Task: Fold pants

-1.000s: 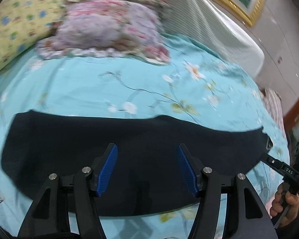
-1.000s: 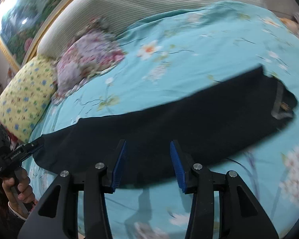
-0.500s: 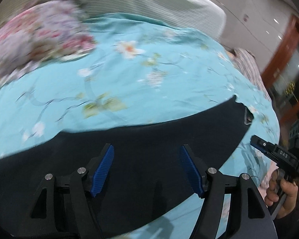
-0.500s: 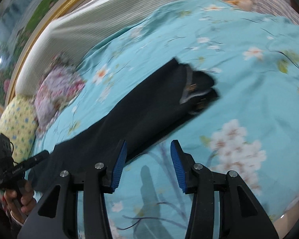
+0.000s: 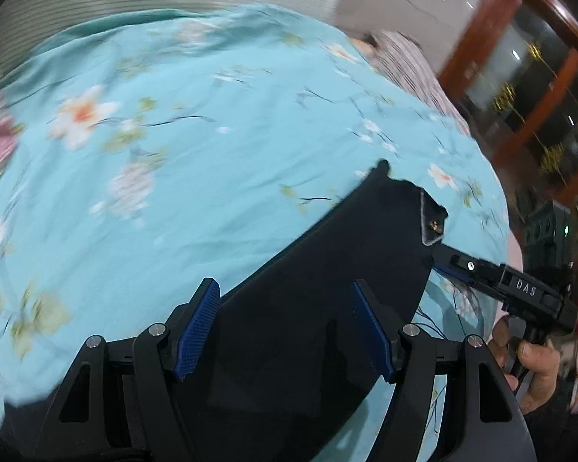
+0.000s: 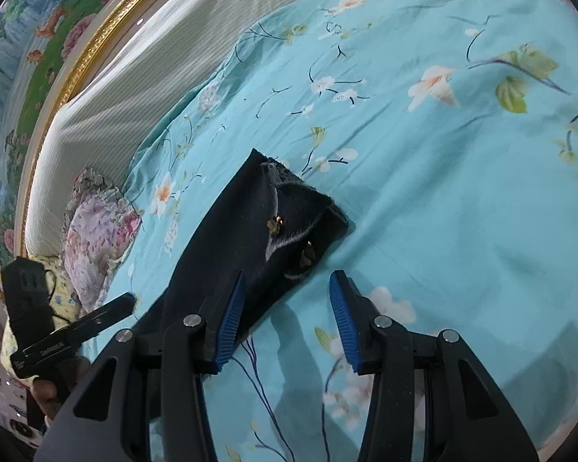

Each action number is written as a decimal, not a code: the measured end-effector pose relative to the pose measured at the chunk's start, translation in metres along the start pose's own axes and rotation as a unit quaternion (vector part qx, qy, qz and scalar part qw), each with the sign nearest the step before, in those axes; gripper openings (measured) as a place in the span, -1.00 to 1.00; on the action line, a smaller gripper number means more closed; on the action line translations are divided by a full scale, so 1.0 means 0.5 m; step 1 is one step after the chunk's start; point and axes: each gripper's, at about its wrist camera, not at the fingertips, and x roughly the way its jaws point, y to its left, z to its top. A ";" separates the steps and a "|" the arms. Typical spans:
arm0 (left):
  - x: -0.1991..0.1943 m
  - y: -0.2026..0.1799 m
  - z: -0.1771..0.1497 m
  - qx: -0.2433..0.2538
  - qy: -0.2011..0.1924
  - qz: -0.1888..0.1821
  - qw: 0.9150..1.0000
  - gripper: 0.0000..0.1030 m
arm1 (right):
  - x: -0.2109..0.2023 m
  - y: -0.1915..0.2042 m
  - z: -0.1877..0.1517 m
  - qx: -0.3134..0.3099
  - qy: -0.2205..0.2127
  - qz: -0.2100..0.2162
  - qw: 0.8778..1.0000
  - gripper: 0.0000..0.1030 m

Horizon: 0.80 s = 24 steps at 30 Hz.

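Dark navy pants [image 5: 327, 269] lie flat in a long strip on a turquoise floral bedspread [image 5: 173, 173]. Their waistband end with a brass clasp [image 6: 289, 223] points away from me. My left gripper [image 5: 285, 323] is open and empty, hovering over the pants' middle. My right gripper [image 6: 285, 319] is open and empty, just short of the waistband's near corner, its left finger over the fabric edge. It also shows in the left wrist view [image 5: 451, 261], its tips at the waistband corner. The left gripper shows in the right wrist view [image 6: 129, 302] beside the pants.
A floral pillow [image 6: 96, 231] and a yellow pillow lie by the striped headboard [image 6: 135, 77], under a gold-framed painting [image 6: 38, 57]. A wooden cabinet [image 5: 539, 96] stands beyond the bed's far side. Striped bedding [image 5: 416, 65] lies at the bed edge.
Both views have swung toward the waistband end of the pants. The right gripper has closed in on the waistband corner. Both stay open.
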 end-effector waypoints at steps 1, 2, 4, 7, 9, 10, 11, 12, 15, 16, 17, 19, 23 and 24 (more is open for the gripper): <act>0.009 -0.002 0.006 0.005 0.005 -0.003 1.000 0.37 | 0.002 -0.001 0.001 0.003 0.000 0.003 1.000 -0.09; 0.029 -0.007 0.019 0.011 0.017 -0.006 1.000 0.37 | 0.006 -0.002 0.004 0.008 -0.003 0.006 1.000 -0.09; 0.055 -0.011 0.035 0.015 0.032 -0.013 0.999 0.37 | 0.014 -0.002 0.008 0.011 -0.005 0.011 1.000 -0.14; 0.099 -0.019 0.065 0.018 0.054 -0.032 0.998 0.37 | 0.021 -0.012 0.017 0.022 -0.018 0.006 1.000 -0.70; 0.117 -0.030 0.081 0.026 0.058 -0.044 0.997 0.36 | 0.020 -0.031 0.022 0.046 -0.028 0.023 0.998 -0.75; 0.130 -0.042 0.092 0.036 0.064 -0.054 0.996 0.36 | 0.019 -0.033 0.022 0.049 -0.031 0.026 0.998 -0.76; 0.140 -0.050 0.098 0.041 0.068 -0.059 0.995 0.36 | 0.017 -0.033 0.022 0.048 -0.034 0.028 0.998 -0.76; 0.155 -0.060 0.107 0.046 0.077 -0.065 0.994 0.32 | 0.012 -0.033 0.021 0.046 -0.038 0.030 0.998 -0.76; 0.190 -0.087 0.126 0.055 0.087 -0.068 0.992 0.20 | 0.006 -0.036 0.023 0.045 -0.041 0.038 0.997 -0.77; 0.197 -0.096 0.132 0.060 0.087 -0.071 0.992 0.14 | 0.004 -0.040 0.024 0.046 -0.041 0.039 0.997 -0.77; 0.200 -0.101 0.135 0.064 0.088 -0.073 0.991 0.09 | 0.003 -0.043 0.025 0.047 -0.041 0.039 0.997 -0.77; 0.209 -0.114 0.145 0.071 0.091 -0.076 0.990 -0.13 | 0.004 -0.048 0.024 0.048 -0.042 0.041 0.997 -0.77; 0.209 -0.127 0.154 0.077 0.089 -0.096 0.988 -0.67 | 0.003 -0.047 0.023 0.044 -0.043 0.044 0.997 -0.77; 0.206 -0.129 0.153 0.080 0.085 -0.094 0.989 -0.69 | 0.002 -0.045 0.023 0.044 -0.043 0.047 0.997 -0.77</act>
